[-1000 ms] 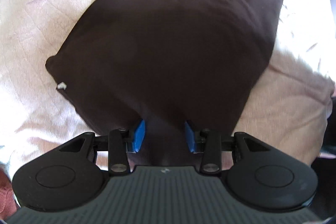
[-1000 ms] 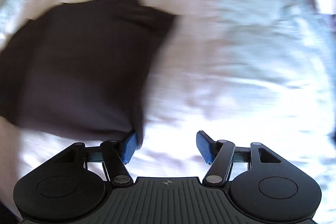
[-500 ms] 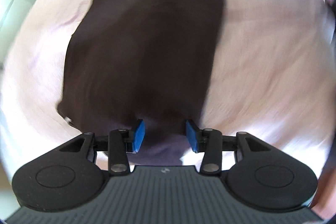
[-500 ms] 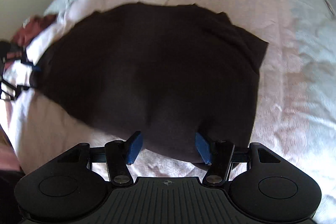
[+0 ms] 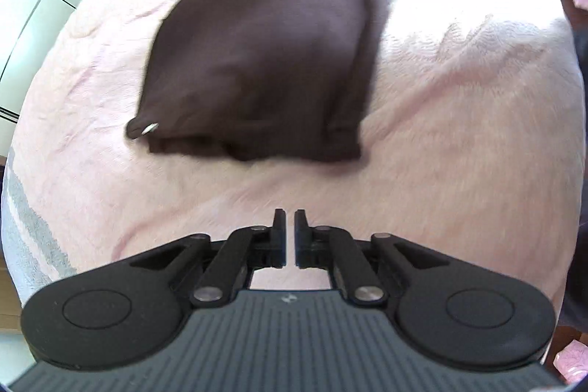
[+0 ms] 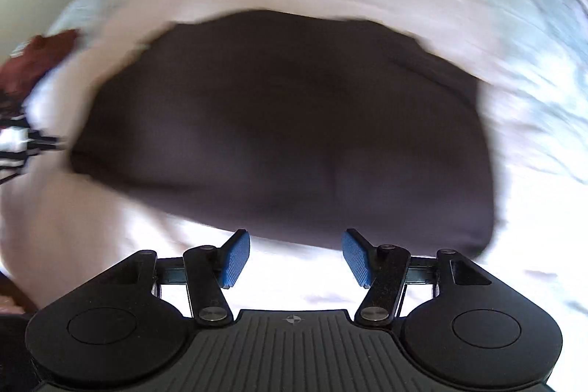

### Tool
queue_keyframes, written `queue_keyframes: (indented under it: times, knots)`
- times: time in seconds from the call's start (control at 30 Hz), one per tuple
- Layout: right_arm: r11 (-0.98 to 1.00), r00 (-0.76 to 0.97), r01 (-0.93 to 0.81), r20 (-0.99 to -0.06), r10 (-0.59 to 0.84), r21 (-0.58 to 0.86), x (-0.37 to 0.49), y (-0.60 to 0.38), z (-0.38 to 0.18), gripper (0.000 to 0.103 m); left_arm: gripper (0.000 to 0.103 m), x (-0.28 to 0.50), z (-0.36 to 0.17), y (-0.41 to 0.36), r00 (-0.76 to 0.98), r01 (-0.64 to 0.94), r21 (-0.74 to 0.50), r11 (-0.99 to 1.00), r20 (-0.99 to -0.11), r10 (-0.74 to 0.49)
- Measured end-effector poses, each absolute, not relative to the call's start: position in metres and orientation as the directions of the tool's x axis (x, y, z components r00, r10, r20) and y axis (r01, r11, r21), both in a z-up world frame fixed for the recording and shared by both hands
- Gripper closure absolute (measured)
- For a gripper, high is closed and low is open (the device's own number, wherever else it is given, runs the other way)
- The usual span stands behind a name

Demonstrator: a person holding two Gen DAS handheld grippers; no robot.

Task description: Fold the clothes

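Two risks stand out. On the pink bedspread (image 5: 459, 135) the dark brown garment (image 5: 264, 39) lies folded into a long panel running from 12 o'clock toward the centre of the left wrist view, its near hem bunched and uneven, a small white tag (image 5: 150, 128) at its 9 o'clock corner. If the next fold starts from that rumpled hem, the layers would likely slip and the stack skew. In the blurred right wrist view the garment fills the middle. The right claw (image 6: 296, 256) hangs just short of its near edge, fingers spread wide and holding nothing; closing now might pinch the bedspread as well. The left claw (image 5: 289, 234) sits well back at 6 o'clock, fingers nearly together on nothing. Half a second ago the left claw's fingers were apart over the cloth's edge; it has since let go and backed away.
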State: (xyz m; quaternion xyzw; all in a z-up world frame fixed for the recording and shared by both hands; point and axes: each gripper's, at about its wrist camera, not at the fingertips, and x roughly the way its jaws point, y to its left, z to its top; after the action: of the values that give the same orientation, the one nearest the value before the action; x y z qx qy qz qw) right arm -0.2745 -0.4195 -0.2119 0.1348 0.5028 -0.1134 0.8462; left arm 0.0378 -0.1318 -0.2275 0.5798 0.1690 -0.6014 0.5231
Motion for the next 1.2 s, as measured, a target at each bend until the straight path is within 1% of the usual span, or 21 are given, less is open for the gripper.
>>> queue_keyframes:
  times: [0.07, 0.13, 0.27, 0.33, 0.37, 0.43, 0.47, 0.5, 0.53, 0.57, 0.6, 0.63, 0.7, 0.8, 0.9, 0.97, 1.0, 1.03, 1.07, 1.1, 1.2]
  knots:
    - [0.971, 0.491, 0.218, -0.871, -0.025, 0.095, -0.242, -0.37, -0.215, 0.043, 0.092, 0.056, -0.219, -0.122, 0.201, 0.829, 0.399, -0.391, -0.867, -0.457]
    - [0.992, 0.499, 0.117, -0.866, -0.015, 0.051, -0.21, -0.327, -0.225, 0.044, 0.083, 0.075, -0.212, -0.117, 0.195, 0.832, 0.406, -0.379, -0.852, -0.485]
    - [0.982, 0.499, -0.097, -0.862, -0.091, -0.16, -0.169, -0.261, -0.257, 0.044, 0.071, 0.102, -0.216, -0.123, 0.182, 0.824, 0.429, -0.371, -0.82, -0.543]
    - [0.946, 0.505, -0.187, -0.852, -0.14, -0.266, -0.164, -0.242, -0.281, 0.044, 0.059, 0.114, -0.219, -0.127, 0.175, 0.819, 0.44, -0.368, -0.803, -0.57]
    - [0.927, 0.506, -0.221, -0.849, -0.155, -0.302, -0.159, -0.238, -0.291, 0.044, 0.056, 0.121, -0.22, -0.129, 0.171, 0.817, 0.445, -0.367, -0.794, -0.584]
    - [0.911, 0.511, -0.252, -0.844, -0.16, -0.326, -0.15, -0.237, -0.301, 0.044, 0.042, 0.13, -0.224, -0.133, 0.162, 0.803, 0.463, -0.376, -0.776, -0.61]
    - [0.925, 0.516, -0.232, -0.844, -0.143, -0.299, -0.149, -0.241, -0.297, 0.057, 0.04, 0.131, -0.228, -0.136, 0.156, 0.78, 0.482, -0.4, -0.768, -0.621]
    - [0.938, 0.521, -0.213, -0.844, -0.127, -0.272, -0.148, -0.246, -0.292, 0.088, 0.037, 0.131, -0.23, -0.139, 0.146, 0.751, 0.503, -0.428, -0.759, -0.634]
    - [0.95, 0.527, -0.193, -0.843, -0.11, -0.245, -0.147, -0.251, -0.288, 0.095, 0.033, 0.13, -0.233, -0.142, 0.136, 0.712, 0.531, -0.458, -0.745, -0.653]
    - [0.961, 0.532, -0.173, -0.841, -0.094, -0.216, -0.147, -0.255, -0.283, 0.095, 0.029, 0.129, -0.235, -0.145, 0.127, 0.669, 0.565, -0.483, -0.727, -0.674]
    - [0.97, 0.54, -0.152, -0.838, -0.081, -0.192, -0.148, -0.26, -0.276, 0.096, 0.02, 0.128, -0.239, -0.15, 0.118, 0.623, 0.6, -0.502, -0.707, -0.698]
    - [0.977, 0.549, -0.129, -0.832, -0.074, -0.172, -0.151, -0.265, -0.266, 0.096, 0.014, 0.129, -0.243, -0.156, 0.107, 0.576, 0.635, -0.515, -0.683, -0.723]
    - [0.988, 0.569, -0.084, -0.82, -0.06, -0.13, -0.157, -0.276, -0.245, 0.097, 0.012, 0.131, -0.254, -0.168, 0.078, 0.489, 0.685, -0.54, -0.651, -0.755]
    - [0.996, 0.593, -0.023, -0.803, -0.059, -0.09, -0.166, -0.287, -0.221, 0.097, 0.012, 0.131, -0.276, -0.191, 0.034, 0.359, 0.723, -0.59, -0.642, -0.766]
    - [0.997, 0.601, 0.016, -0.797, -0.069, -0.075, -0.165, -0.289, -0.215, 0.097, 0.013, 0.133, -0.291, -0.212, -0.006, 0.267, 0.731, -0.628, -0.65, -0.76]
    - [0.997, 0.601, 0.028, -0.796, -0.07, -0.068, -0.167, -0.289, -0.215, 0.097, 0.02, 0.133, -0.295, -0.224, -0.029, 0.248, 0.724, -0.643, -0.658, -0.752]
    - [0.997, 0.598, 0.031, -0.798, -0.069, -0.064, -0.168, -0.288, -0.216, 0.097, 0.046, 0.132, -0.294, -0.231, -0.035, 0.247, 0.71, -0.659, -0.674, -0.738]
    - [0.998, 0.593, 0.032, -0.802, -0.069, -0.062, -0.168, -0.285, -0.215, 0.097, 0.08, 0.132, -0.293, -0.236, -0.038, 0.25, 0.688, -0.681, -0.696, -0.717]
    - [0.998, 0.588, 0.034, -0.806, -0.068, -0.06, -0.168, -0.282, -0.215, 0.097, 0.088, 0.132, -0.29, -0.239, -0.039, 0.254, 0.667, -0.7, -0.716, -0.697]
    - [0.998, 0.582, 0.035, -0.81, -0.068, -0.058, -0.168, -0.28, -0.214, 0.097, 0.091, 0.132, -0.287, -0.241, -0.044, 0.257, 0.654, -0.711, -0.727, -0.685]
    - [0.998, 0.563, 0.017, -0.824, -0.061, -0.062, -0.165, -0.269, -0.21, 0.097, 0.094, 0.137, -0.266, -0.235, -0.057, 0.264, 0.635, -0.726, -0.741, -0.669]
